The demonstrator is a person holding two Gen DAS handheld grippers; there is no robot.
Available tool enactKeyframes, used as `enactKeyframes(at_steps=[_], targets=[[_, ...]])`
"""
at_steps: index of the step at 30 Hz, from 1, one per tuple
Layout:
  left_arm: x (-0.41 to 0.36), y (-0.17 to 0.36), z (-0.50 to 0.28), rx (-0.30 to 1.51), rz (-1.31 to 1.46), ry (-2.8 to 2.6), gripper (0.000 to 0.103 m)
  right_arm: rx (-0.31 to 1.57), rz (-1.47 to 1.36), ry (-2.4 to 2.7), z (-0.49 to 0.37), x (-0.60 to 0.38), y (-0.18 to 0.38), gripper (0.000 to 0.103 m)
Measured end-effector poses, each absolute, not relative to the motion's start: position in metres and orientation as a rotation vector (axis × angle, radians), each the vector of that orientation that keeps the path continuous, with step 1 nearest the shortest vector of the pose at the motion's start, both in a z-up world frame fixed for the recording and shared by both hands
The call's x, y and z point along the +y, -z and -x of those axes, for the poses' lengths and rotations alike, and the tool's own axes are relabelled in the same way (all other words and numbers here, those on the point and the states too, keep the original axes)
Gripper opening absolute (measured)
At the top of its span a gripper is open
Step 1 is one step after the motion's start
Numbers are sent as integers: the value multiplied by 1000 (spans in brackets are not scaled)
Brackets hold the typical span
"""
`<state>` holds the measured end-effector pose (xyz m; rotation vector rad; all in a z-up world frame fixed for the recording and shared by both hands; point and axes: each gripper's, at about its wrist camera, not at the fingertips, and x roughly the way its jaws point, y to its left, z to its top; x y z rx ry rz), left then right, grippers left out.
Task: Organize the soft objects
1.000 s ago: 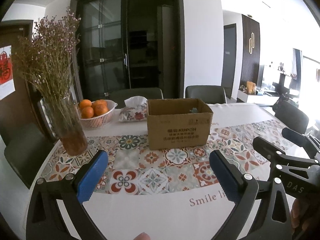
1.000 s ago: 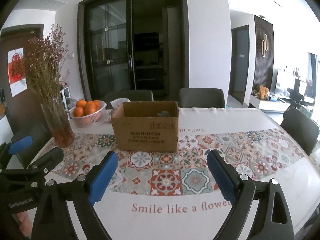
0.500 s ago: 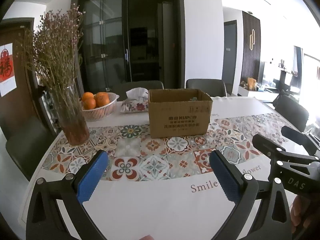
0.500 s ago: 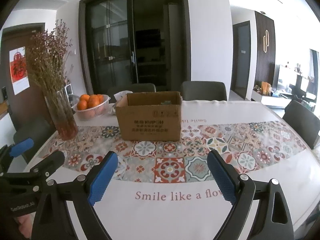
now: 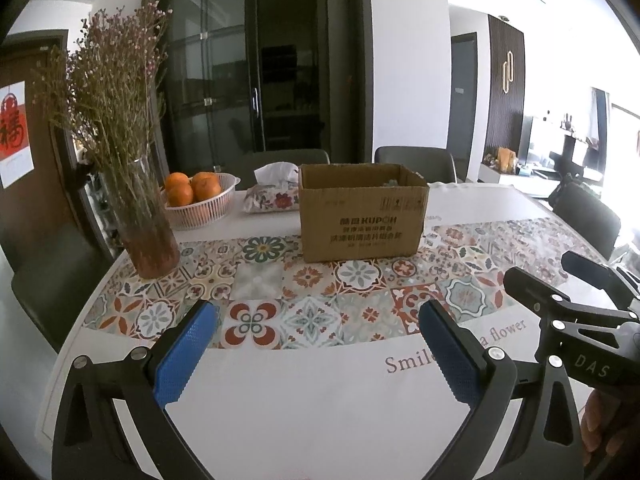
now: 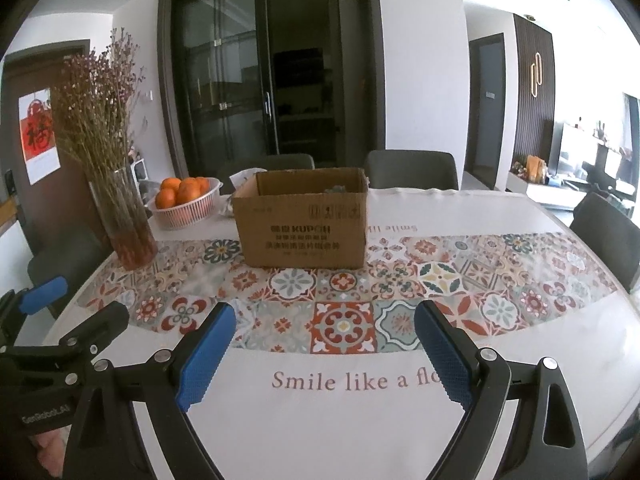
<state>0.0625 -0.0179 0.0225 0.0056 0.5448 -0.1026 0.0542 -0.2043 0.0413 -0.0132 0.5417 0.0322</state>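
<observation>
Your left tongs (image 5: 316,344) and right tongs (image 6: 324,344) gape, released, over the tiled-cloth surface (image 6: 344,408)'s near edge; brown cardboard box (image 6: 304,228) well beyond.

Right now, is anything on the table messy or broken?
Nothing stands out. The cardboard box, vase and orange basket stand upright on the table, and nothing has spilled.
</observation>
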Motion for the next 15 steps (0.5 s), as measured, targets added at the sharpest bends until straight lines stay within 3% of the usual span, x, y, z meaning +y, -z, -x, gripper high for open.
enactKeyframes(at_steps=[15], targets=[[-16,-17,-64,564,0,99,103,559,18,-31,-57,-203,-36,92]])
